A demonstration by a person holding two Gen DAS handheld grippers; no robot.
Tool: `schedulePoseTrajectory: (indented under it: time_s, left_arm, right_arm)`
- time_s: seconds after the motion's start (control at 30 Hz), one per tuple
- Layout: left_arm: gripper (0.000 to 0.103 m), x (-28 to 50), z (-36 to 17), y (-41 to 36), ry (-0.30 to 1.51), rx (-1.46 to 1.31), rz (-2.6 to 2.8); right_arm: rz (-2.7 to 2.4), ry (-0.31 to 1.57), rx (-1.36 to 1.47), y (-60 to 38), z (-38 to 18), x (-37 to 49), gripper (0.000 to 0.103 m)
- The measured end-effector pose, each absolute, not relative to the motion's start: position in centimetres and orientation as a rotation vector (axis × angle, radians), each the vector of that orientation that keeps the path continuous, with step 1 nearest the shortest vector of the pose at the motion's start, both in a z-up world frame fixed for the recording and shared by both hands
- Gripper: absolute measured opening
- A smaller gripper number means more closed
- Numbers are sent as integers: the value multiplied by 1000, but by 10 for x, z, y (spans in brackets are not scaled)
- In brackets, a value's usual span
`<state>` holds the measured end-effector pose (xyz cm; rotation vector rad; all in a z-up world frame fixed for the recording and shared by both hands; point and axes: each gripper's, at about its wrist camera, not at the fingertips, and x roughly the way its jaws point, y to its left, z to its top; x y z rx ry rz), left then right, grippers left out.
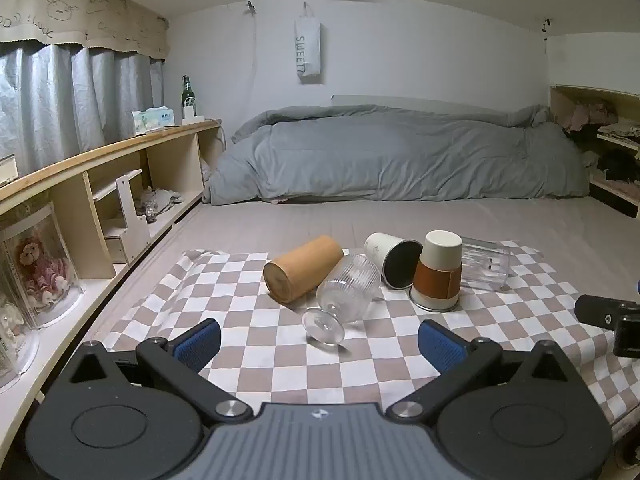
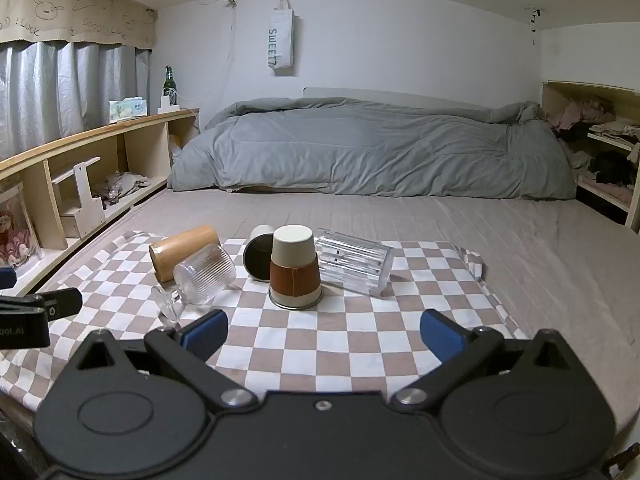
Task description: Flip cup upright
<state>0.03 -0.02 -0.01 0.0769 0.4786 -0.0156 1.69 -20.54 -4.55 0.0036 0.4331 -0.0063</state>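
Note:
Several cups rest on a checkered cloth (image 1: 280,344) (image 2: 360,332). A ribbed stemmed glass (image 1: 344,292) (image 2: 200,276) lies on its side. A tan wooden cup (image 1: 302,268) (image 2: 184,250) lies on its side behind it. A white cup with a black inside (image 1: 394,258) (image 2: 258,254) lies on its side. A cream cup with a brown sleeve (image 1: 438,276) (image 2: 295,266) stands upside down. A clear ribbed tumbler (image 1: 484,264) (image 2: 354,266) lies on its side. My left gripper (image 1: 320,340) is open and empty, just short of the stemmed glass. My right gripper (image 2: 324,332) is open and empty, short of the sleeved cup.
The cloth lies on a bed (image 2: 520,248) with a grey duvet (image 1: 400,160) bunched at the far end. Wooden shelves (image 1: 100,184) run along the left, with a bottle (image 1: 188,96) on top. More shelves (image 2: 600,148) stand at the far right.

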Motion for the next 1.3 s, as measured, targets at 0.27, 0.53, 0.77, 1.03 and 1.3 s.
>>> schedulePoseTrajectory:
  time_s: [0.27, 0.53, 0.77, 1.03, 1.3]
  left_arm:
    - [103, 0, 0, 0, 475, 76, -15]
    - [103, 0, 0, 0, 474, 76, -16]
    - [103, 0, 0, 0, 475, 76, -15]
    - [103, 0, 0, 0, 474, 75, -15]
    - [103, 0, 0, 0, 473, 75, -16]
  right_arm:
    - [-3, 439, 15, -206, -47, 17, 103]
    - [-2, 439, 14, -207, -46, 17, 103]
    - [-2, 440, 14, -207, -46, 16, 103]
    - [-3, 439, 12, -205, -46, 17, 103]
    - [-1, 438, 10, -204, -46, 17, 103]
